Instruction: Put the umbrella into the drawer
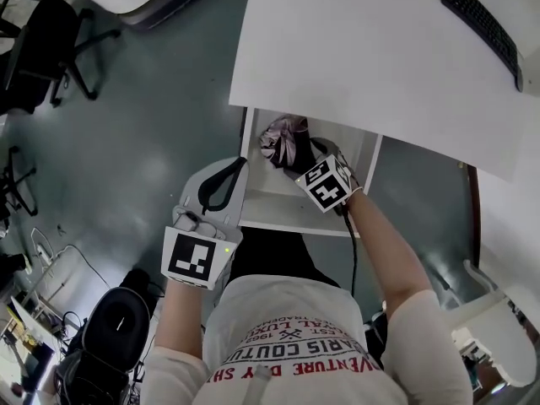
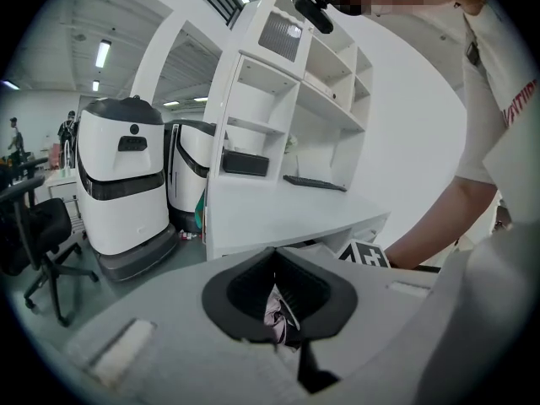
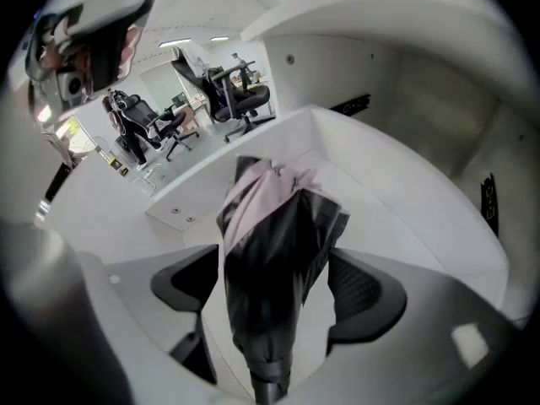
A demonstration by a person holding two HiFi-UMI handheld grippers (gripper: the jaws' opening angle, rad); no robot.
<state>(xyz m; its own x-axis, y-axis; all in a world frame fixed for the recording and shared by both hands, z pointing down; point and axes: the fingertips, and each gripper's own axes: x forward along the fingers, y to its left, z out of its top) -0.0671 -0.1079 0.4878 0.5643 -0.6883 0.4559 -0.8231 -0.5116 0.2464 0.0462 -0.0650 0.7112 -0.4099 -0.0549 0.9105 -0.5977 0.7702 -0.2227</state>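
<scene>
Two jaws of my left gripper [image 2: 274, 258] met | my right gripper [image 3: 274, 287] stood wide around the umbrella [image 3: 270, 226], ungripped, in the drawer [image 1: 278, 207]

White ceiling strip lights [image 2: 102, 53] evenly brighten the office; fisheye gripper views darken at the rims, black-and-pink folded umbrella [image 3: 272, 256] softly blurred.

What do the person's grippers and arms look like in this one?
The left gripper and right gripper both have pale grey bodies, black ribbed pads and a cube with black-and-white square markers. A black cable runs from the right one. The person wears white short sleeves.
</scene>
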